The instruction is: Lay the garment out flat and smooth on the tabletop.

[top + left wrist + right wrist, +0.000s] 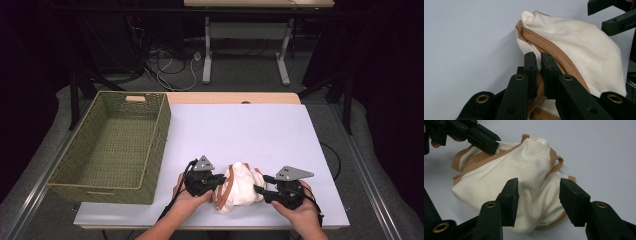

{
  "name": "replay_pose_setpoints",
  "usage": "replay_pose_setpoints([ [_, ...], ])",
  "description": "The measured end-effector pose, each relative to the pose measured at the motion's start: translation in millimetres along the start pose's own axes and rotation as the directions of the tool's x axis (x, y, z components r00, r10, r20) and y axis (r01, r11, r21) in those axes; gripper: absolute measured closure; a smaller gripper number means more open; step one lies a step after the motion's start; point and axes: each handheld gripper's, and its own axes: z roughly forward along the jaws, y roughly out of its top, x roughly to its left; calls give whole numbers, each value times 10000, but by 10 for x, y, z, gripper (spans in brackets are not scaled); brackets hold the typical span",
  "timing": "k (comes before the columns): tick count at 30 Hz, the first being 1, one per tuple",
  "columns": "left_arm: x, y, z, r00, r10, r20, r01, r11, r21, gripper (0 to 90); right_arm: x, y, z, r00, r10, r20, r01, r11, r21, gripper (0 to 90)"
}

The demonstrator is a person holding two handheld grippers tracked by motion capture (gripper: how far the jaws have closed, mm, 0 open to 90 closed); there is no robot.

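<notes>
Left gripper view tells most of the story: my left gripper has its jaws pinched together on the tan-trimmed edge of the cream cloth garment with brown binding, and the fabric is squeezed right between the pads. So that side is clamped on the garment.

Right gripper view is the worrying bit. My right gripper has its jaws apart, with a bulge of the cream cloth sitting between them but neither pad pressing on it. Only one hand actually has hold of the thing.

From the high view, the garment is a bunched lump on the white tabletop, well to the right of the olive-green woven basket, which sits at the table's left edge. The left gripper is on the basket-facing side of the lump, and the right gripper is on the far side from the basket.

What could go wrong, as I see it:
- If I lift now, the whole bundle hangs off one pinch on the trim and probably unrolls.
- The loose tan strap loop on the side away from the basket could snag a right jaw as it closes.
- Closing the right jaws on that rounded bulge might just squeeze the fabric out forwards instead of gripping it.
- Dragging towards the basket one-handed could catch the cloth on its rim.
</notes>
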Motion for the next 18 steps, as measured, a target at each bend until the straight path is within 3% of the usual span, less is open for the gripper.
replay_pose_setpoints([
  [2,-8,-2,-2,9999,-163,-45,163,9998,-114,839,-13,6,-6,9999,-116,-4,116,9999,-54,485],
  [6,13,8,-27,10000,-32,-14,32,9999,-123,839,-20,22,-26,10000,-55,34,56,9995,-307,472],
  [8,6,9,-31,9998,-180,-63,179,9997,-154,839,-19,29,-40,10000,7,63,-4,9993,-382,472],
  [18,50,46,-121,9996,-175,-208,167,9992,-351,842,-17,92,-67,10000,20,31,-18,9990,-439,461],
])
